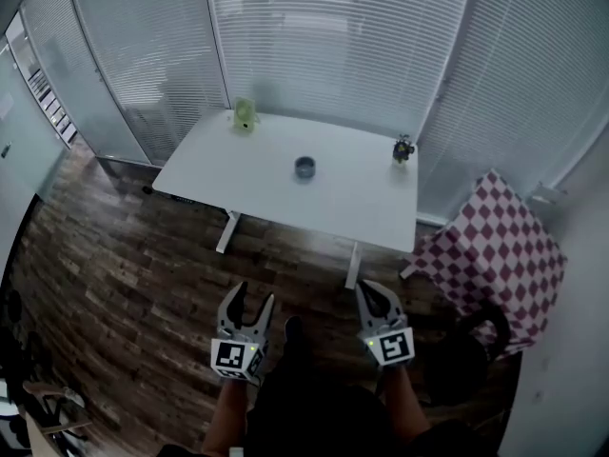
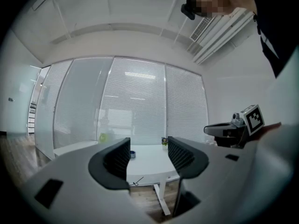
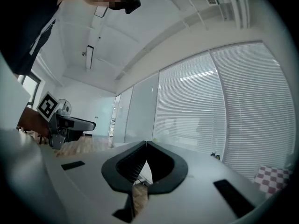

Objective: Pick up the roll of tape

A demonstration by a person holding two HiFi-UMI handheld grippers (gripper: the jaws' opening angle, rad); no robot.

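Tape roll (image 1: pixel 304 168) lies flat near the middle of the white table (image 1: pixel 352 208) in the head view, well apart from both grippers. A small green object (image 1: pixel 245 114) stands at the table's far left corner and a small dark potted thing (image 1: pixel 403 149) near its far right edge. A red-and-white checked cloth (image 1: pixel 495 241) sits to the table's right, over the wooden floor (image 1: pixel 124 265). The left gripper (image 1: pixel 250 295) and the right gripper (image 1: pixel 378 295) are held low, side by side, pointing toward the table.

The left gripper view shows its jaws spread apart with nothing between them; the far-off table and the small tape roll appear through the gap, close to the left jaw's inner edge. The right gripper shows at the right side.

The right gripper view shows its jaws pressed together at the tips, holding nothing, aimed toward the window blinds (image 3: pixel 210 106).
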